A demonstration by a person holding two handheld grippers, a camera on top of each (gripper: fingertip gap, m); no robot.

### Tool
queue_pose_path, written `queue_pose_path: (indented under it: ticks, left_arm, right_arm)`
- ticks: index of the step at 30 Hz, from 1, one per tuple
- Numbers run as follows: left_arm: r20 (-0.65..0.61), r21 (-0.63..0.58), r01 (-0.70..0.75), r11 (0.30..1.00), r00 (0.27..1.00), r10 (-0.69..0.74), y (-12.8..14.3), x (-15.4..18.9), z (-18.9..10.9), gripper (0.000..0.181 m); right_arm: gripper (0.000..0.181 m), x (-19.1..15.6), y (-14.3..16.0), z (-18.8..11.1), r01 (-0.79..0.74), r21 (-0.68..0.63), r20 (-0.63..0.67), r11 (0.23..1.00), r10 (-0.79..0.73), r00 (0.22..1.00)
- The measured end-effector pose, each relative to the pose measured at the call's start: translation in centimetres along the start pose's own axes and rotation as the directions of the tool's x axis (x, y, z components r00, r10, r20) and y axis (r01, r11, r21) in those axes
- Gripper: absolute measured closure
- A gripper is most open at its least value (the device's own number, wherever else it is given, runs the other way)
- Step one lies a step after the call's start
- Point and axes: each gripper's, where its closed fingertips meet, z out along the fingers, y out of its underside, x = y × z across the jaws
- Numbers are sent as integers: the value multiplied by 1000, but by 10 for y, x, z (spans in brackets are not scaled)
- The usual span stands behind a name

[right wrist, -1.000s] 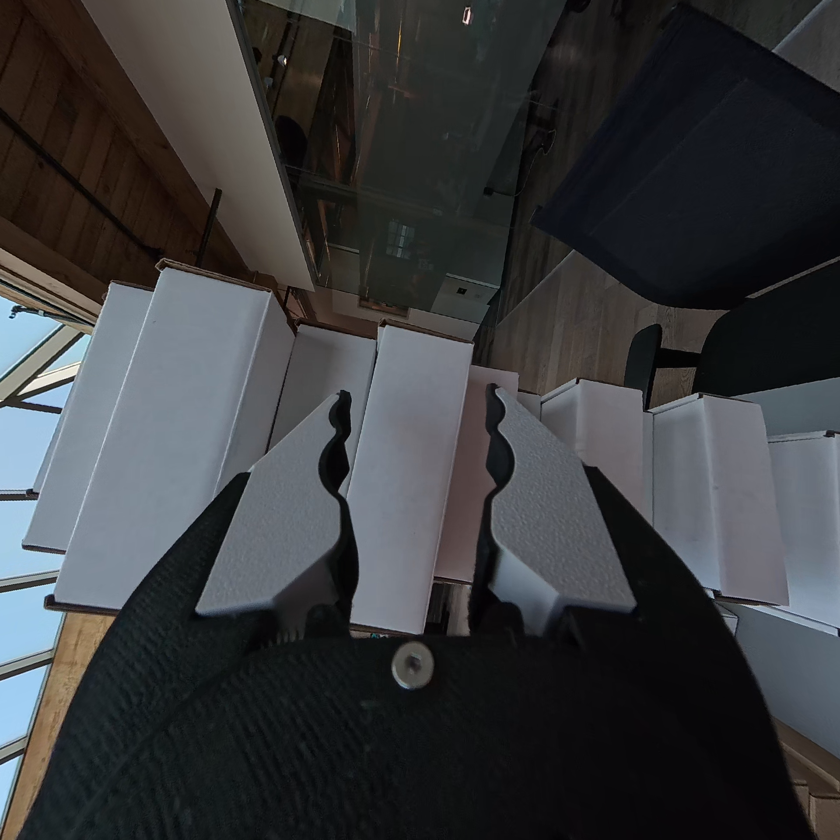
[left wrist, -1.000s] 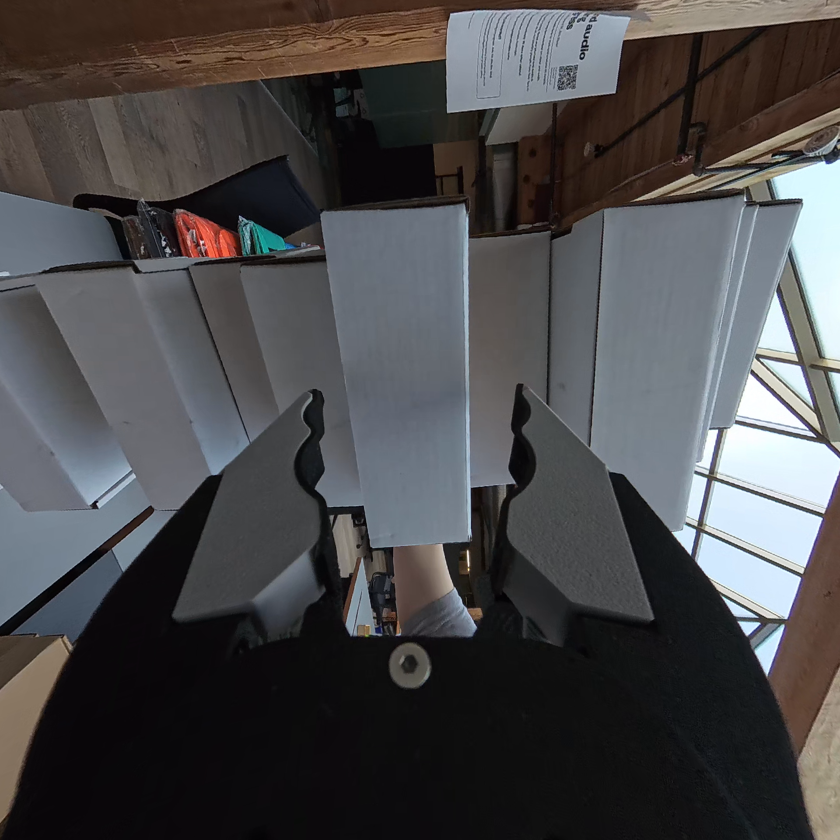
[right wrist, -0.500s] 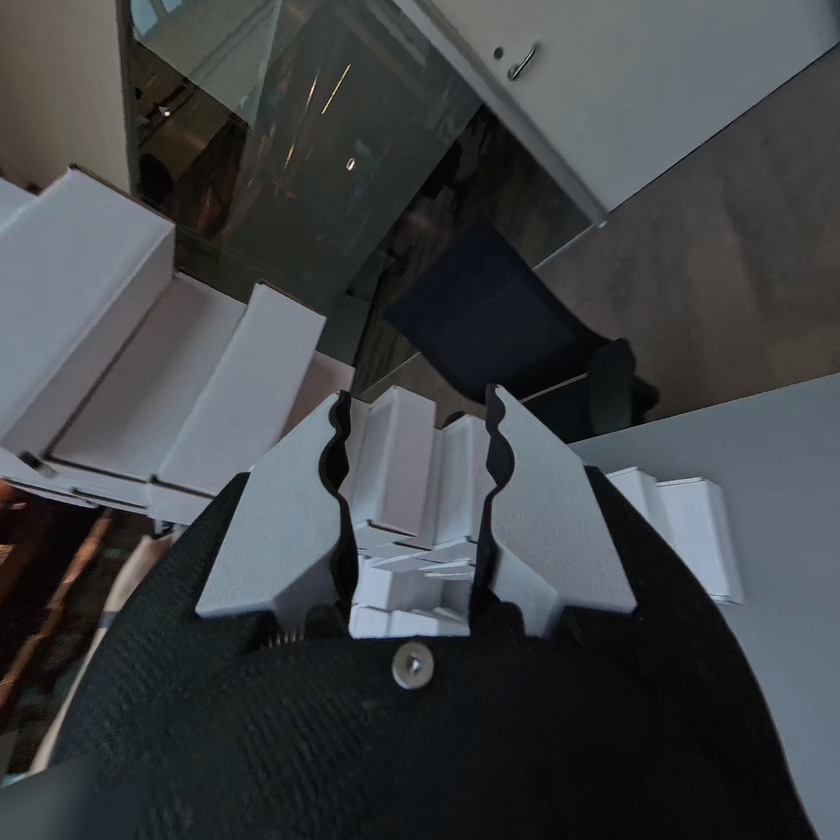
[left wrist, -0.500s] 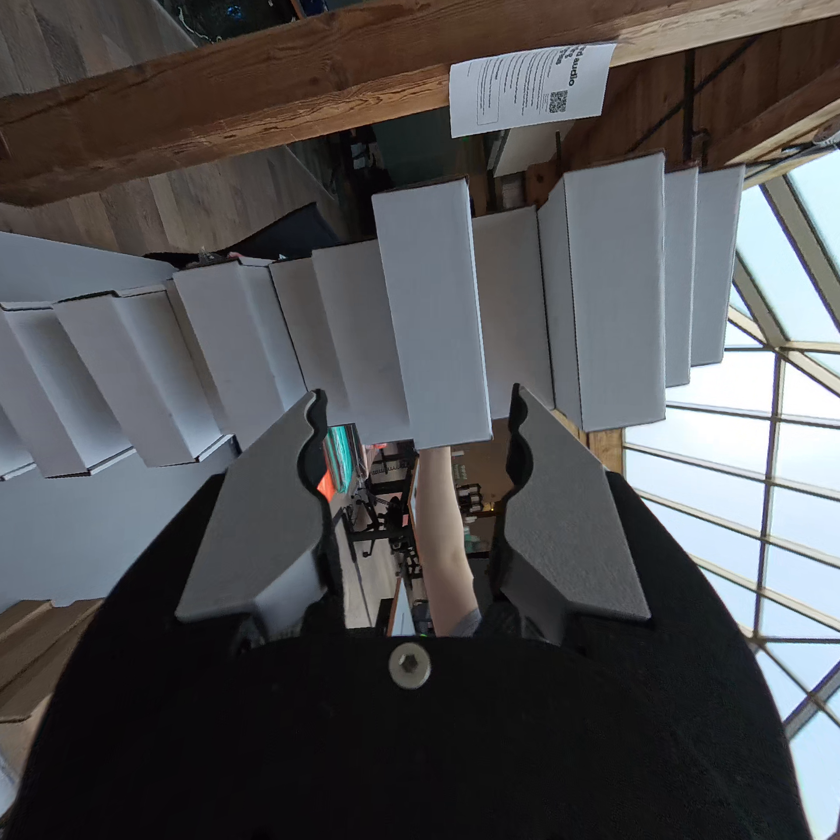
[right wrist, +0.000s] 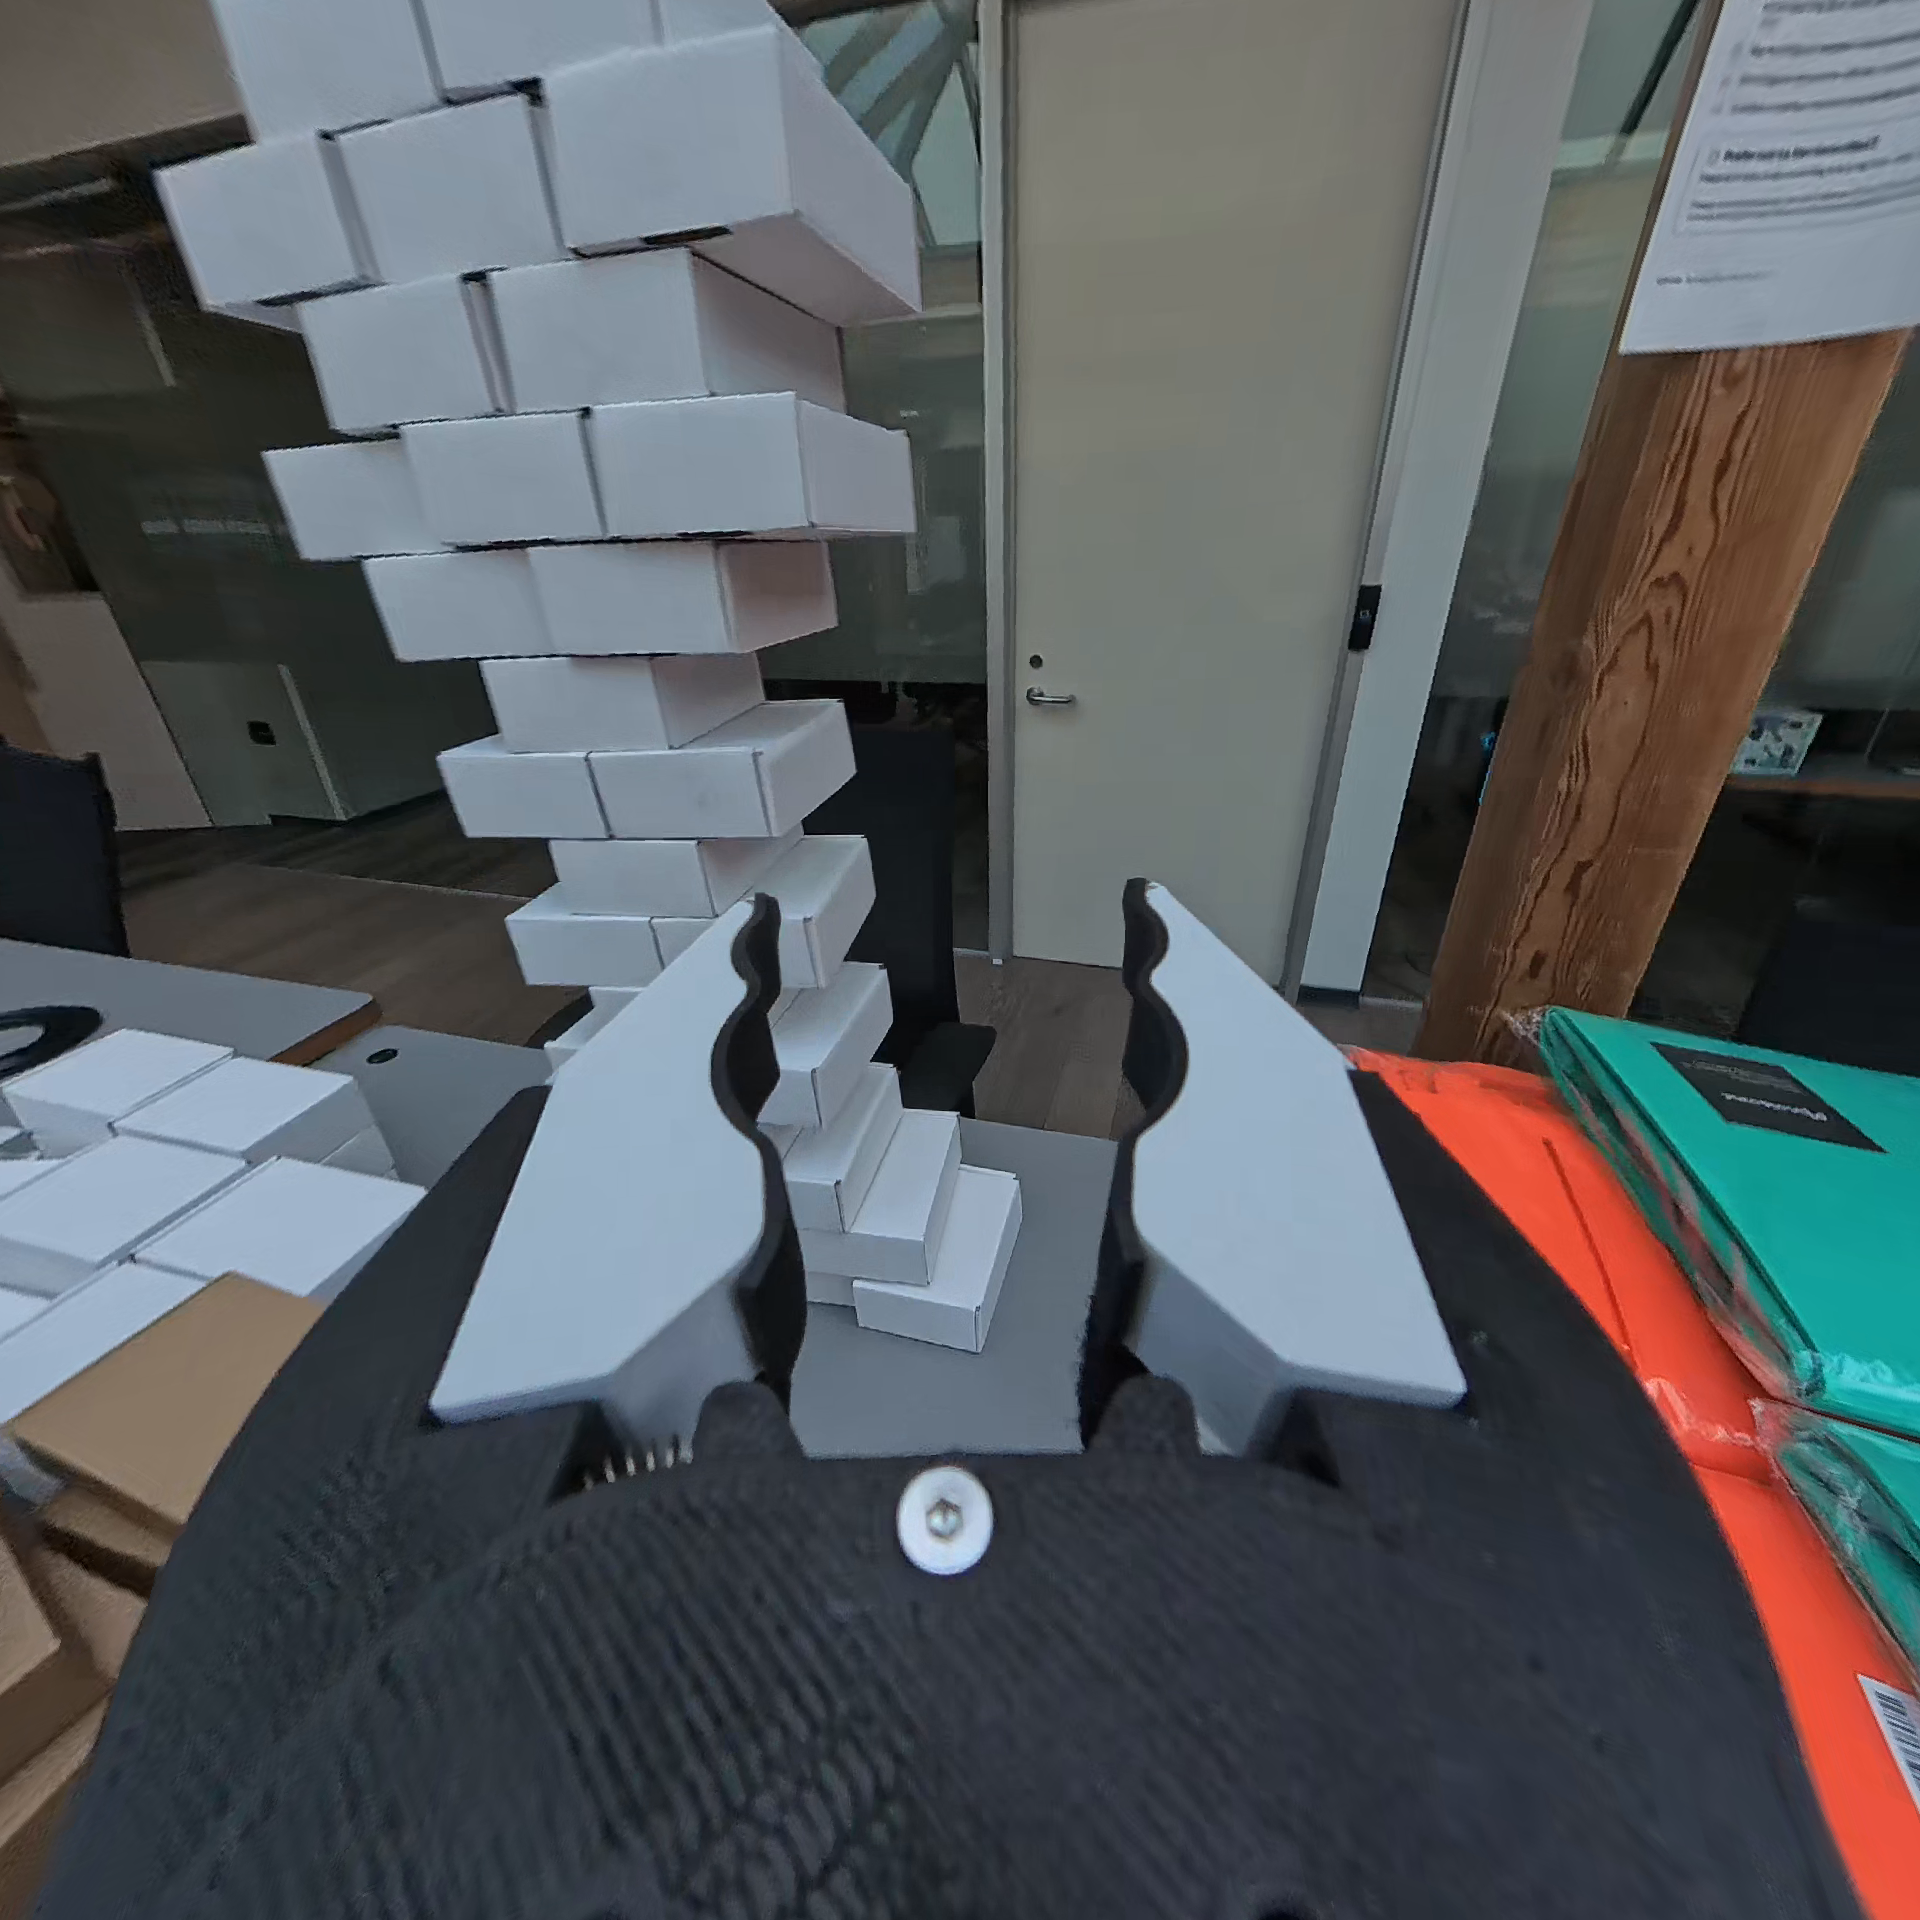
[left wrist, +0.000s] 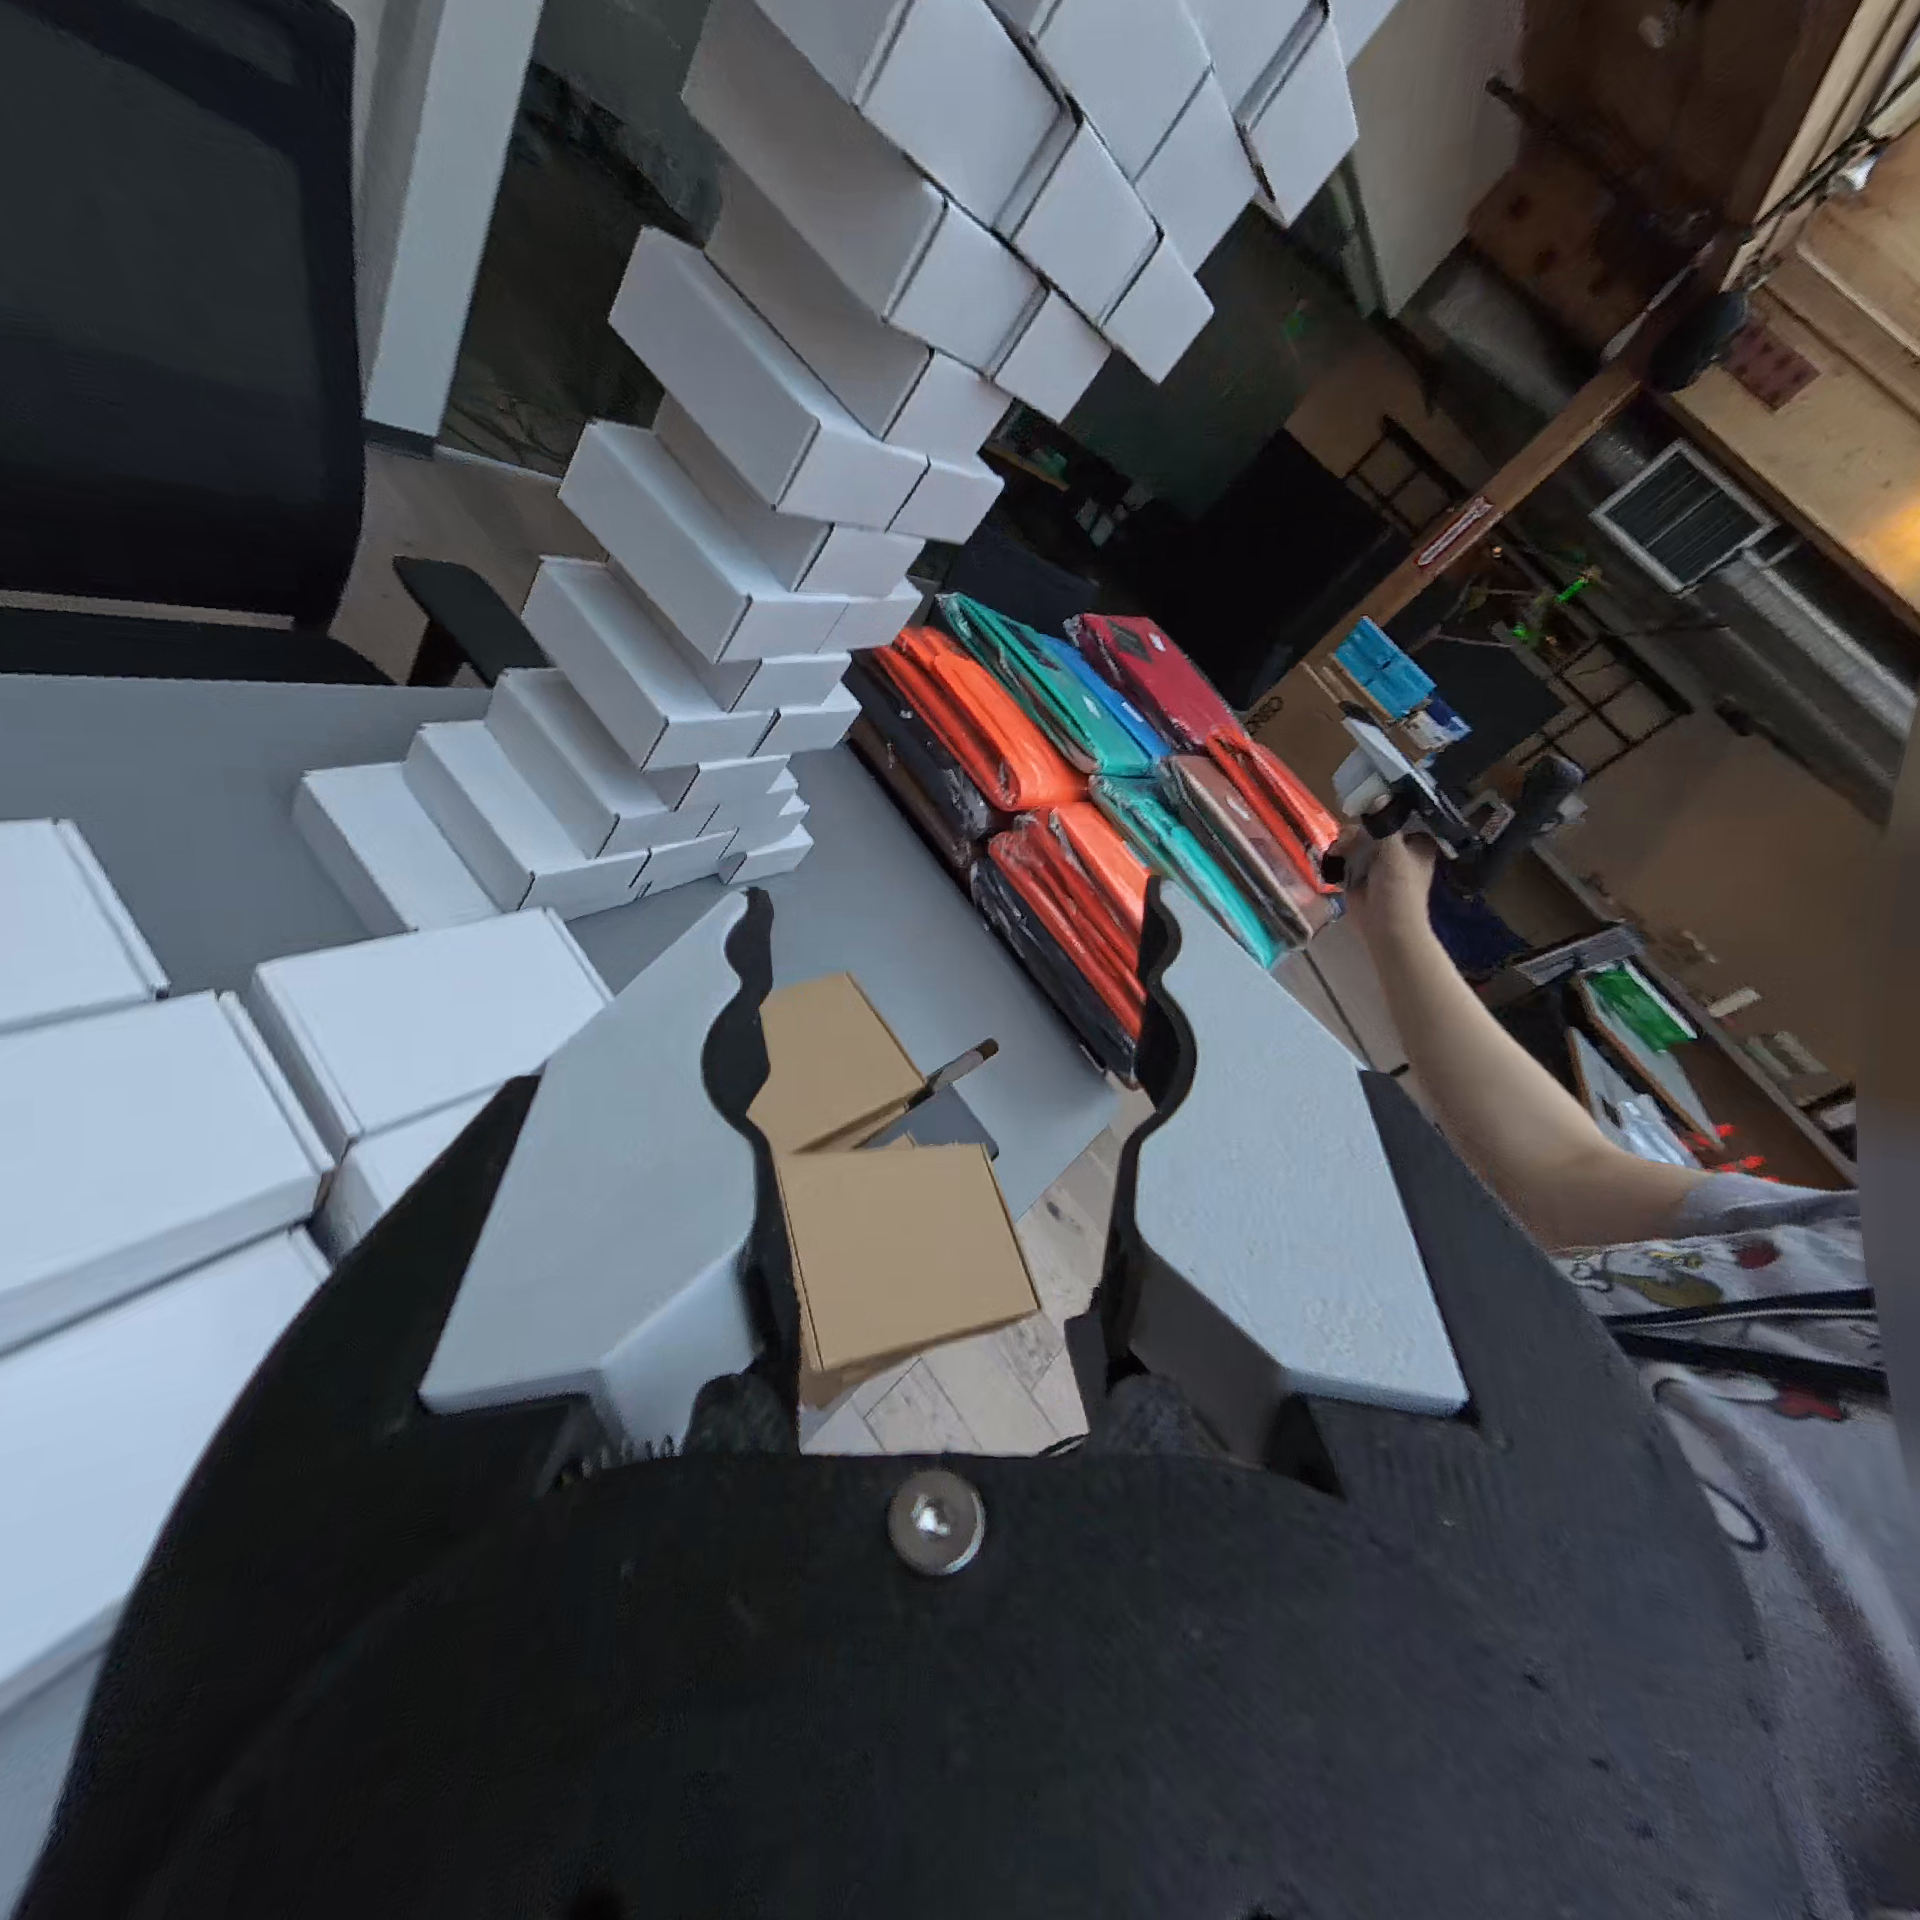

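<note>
A tall, twisting tower of white cardboard boxes (left wrist: 727, 582) rises from the grey table (left wrist: 914, 935). It also shows in the right wrist view (right wrist: 623, 520), leaning at the top. My left gripper (left wrist: 956, 904) is open and empty, held back from the tower's foot, above two brown cardboard boxes (left wrist: 904, 1247). My right gripper (right wrist: 951, 904) is open and empty, facing the tower's lower steps (right wrist: 914, 1226) with a gap between. In the left wrist view a person's arm (left wrist: 1507, 1101) holds the right gripper (left wrist: 1392, 790) beside the coloured packs.
Stacks of orange, teal and red wrapped packs (left wrist: 1091, 790) lie right of the tower, close to my right gripper (right wrist: 1621, 1299). Rows of white boxes (left wrist: 135, 1091) cover the table's left. A black chair (right wrist: 914, 935), a door (right wrist: 1174, 468) and a wooden post (right wrist: 1662, 675) stand behind.
Both views have swung from looking up along the tower's boxes down to the table. Both grippers have drawn back from the tower. Their jaws have stayed open.
</note>
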Motion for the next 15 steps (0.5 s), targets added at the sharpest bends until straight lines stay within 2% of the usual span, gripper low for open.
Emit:
queue_pose_path:
  ticks: [3, 7, 11, 15]
  left_arm:
    - [98, 46, -79, 996, 992, 74, 65, 47, -38, 111]
    - [199, 44, -247, 968, 952, 233, 131, 105, -59, 110]
    - [233, 65, -357, 932, 913, 334, 168, 162, -66, 111]
    - [284, 100, -467, 879, 860, 425, 190, 196, -68, 111]
  right_arm:
    - [110, -31, 13, -59, 65, 19, 43, 998, -65, 997]
    - [96, -73, 51, -133, 159, -53, 102, 986, -153, 983]
    - [76, -103, 61, -200, 251, -81, 99, 965, -242, 965]
    - [60, -126, 54, -252, 221, -112, 78, 969, -213, 974]
